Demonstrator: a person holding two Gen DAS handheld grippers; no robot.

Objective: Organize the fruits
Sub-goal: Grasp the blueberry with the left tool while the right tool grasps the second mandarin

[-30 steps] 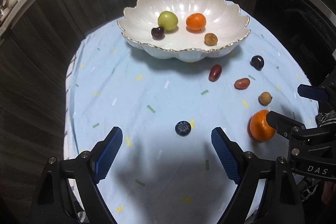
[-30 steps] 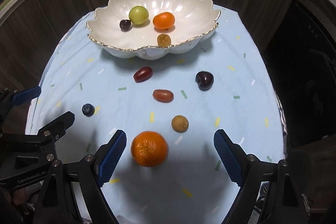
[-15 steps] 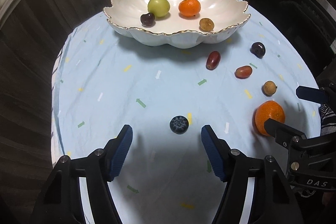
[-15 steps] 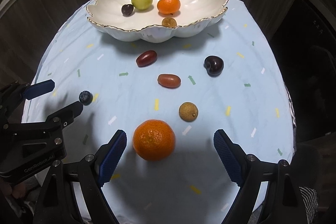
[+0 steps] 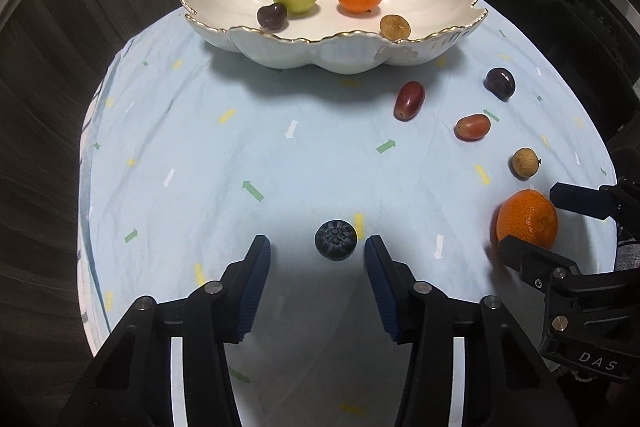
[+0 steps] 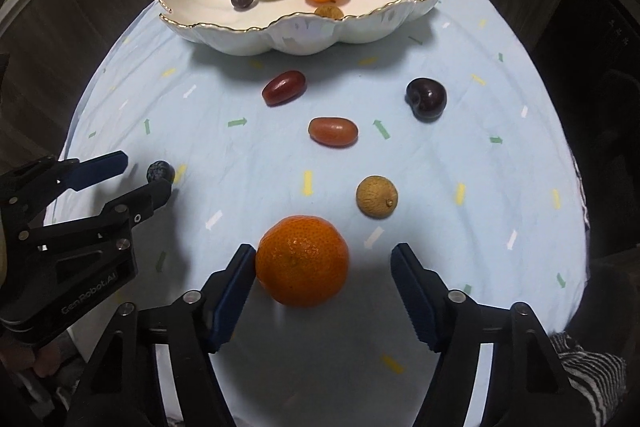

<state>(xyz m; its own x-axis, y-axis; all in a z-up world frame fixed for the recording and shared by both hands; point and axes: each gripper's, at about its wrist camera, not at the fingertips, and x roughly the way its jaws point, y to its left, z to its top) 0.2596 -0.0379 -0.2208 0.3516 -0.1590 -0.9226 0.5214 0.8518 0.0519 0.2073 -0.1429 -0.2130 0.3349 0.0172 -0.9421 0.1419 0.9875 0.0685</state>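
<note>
While the left tongs [image 5: 316, 251] stand apart low in the left wrist frame, the blueberry [image 5: 335, 239] lies on the cloth-covered bench [image 5: 200, 155] between their tips, touching neither. In the right wrist frame the right tongs [image 6: 323, 259] are also apart around the big orange [image 6: 302, 261], whose left side sits against or just beside the left pad. Above it lie a longan [image 6: 377, 196], two red grapes [image 6: 333, 131] and a dark cherry [image 6: 426, 98]. The scalloped bowl [image 6: 280, 35] at the top holds four fruits
</note>
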